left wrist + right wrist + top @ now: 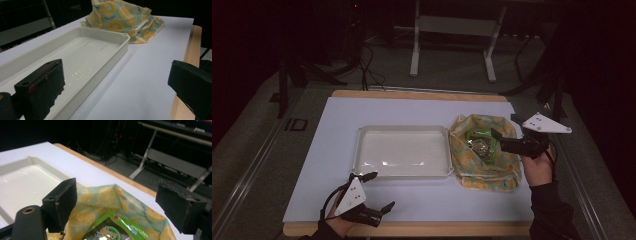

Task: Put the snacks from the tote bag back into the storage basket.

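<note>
At the near left corner of the table point(312, 200), in the high view, the left gripper point(374, 192) rests low over the white sheet point(422, 202) that covers the tabletop, held in the person's left hand point(337, 215); its two black jaws stand wide apart with nothing between them, pointing toward the right. The left gripper view confirms this: one jaw rises in front of the tray's near long wall and the other over the wooden edge point(192, 50) of the table, with bare sheet between them. Just beyond that gripper, in the middle of the sheet, lies a shallow white tray point(362, 150) with rounded corners, empty inside, its glossy floor catching small reflections. Touching the tray's right end sits a fabric bag point(507, 175) printed with yellow lemon slices on pale blue-green, its mouth spread open upward. Inside it lies a green snack packet point(479, 142) with dark printing, also seen from the right gripper view point(117, 227). The right gripper point(502, 139), held in the person's right hand point(539, 167) in a dark sleeve point(552, 210), hovers over the bag's right side, pointing left toward the packet. Its jaws are spread open, gripping nothing, the packet lying below between them.
</note>
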